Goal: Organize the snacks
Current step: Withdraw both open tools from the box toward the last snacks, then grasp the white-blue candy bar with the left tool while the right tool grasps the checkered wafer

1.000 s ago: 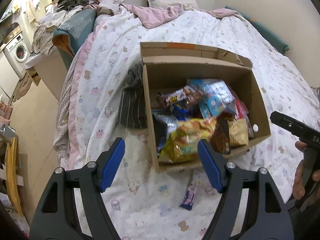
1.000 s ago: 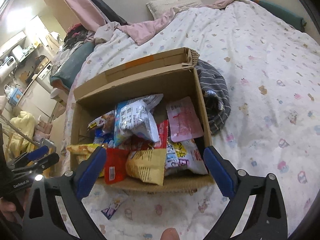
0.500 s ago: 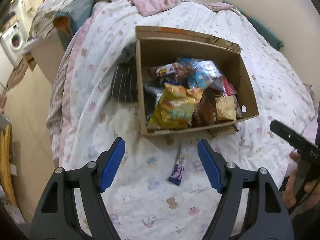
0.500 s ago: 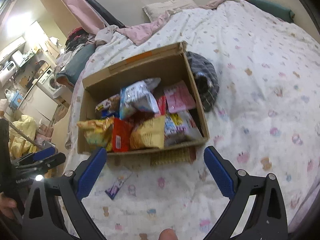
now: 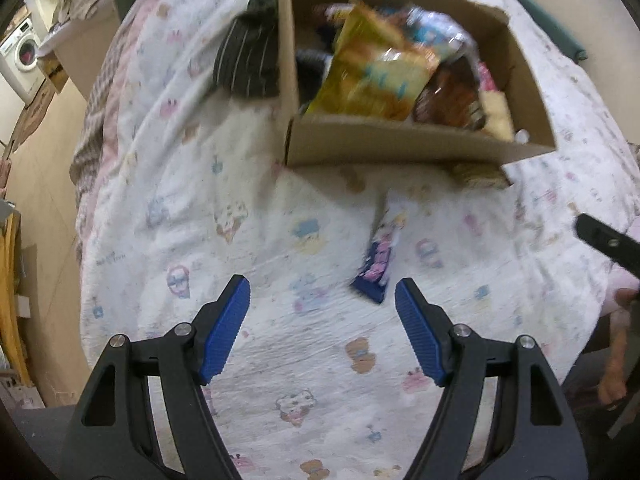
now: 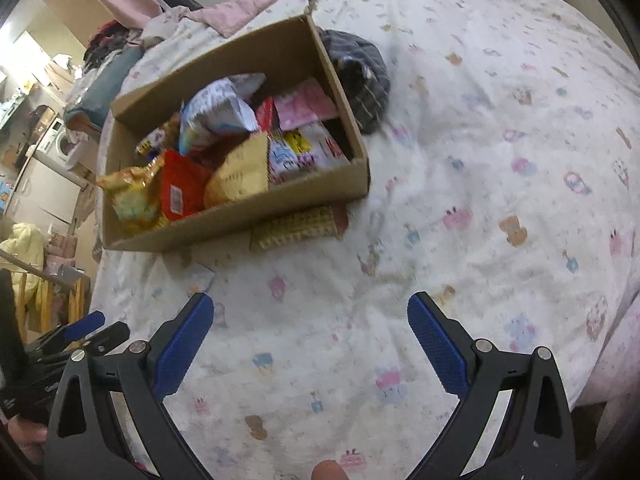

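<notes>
A cardboard box (image 5: 400, 148) (image 6: 240, 220) full of snack bags stands on the bed. A blue and pink snack bar (image 5: 380, 256) lies flat on the quilt in front of the box, and only its pale tip (image 6: 200, 280) shows in the right wrist view. A tan wafer packet (image 6: 296, 226) (image 5: 480, 174) pokes out from under the box's front edge. My left gripper (image 5: 322, 294) hangs open just short of the bar, which lies nearer its right finger. My right gripper (image 6: 310, 308) is open over bare quilt, nothing between its fingers.
A dark striped cloth (image 5: 248, 60) (image 6: 360, 80) lies against the far side of the box. The bed's edge drops to the floor (image 5: 40, 184) on the left. A washing machine (image 5: 22, 56) and piled laundry stand beyond. The patterned quilt (image 6: 480, 160) spreads wide to the right.
Both grippers have sunk toward the quilt and tipped further down. The box has slid up in both views, and the snack bar now lies close ahead of the left gripper's fingers.
</notes>
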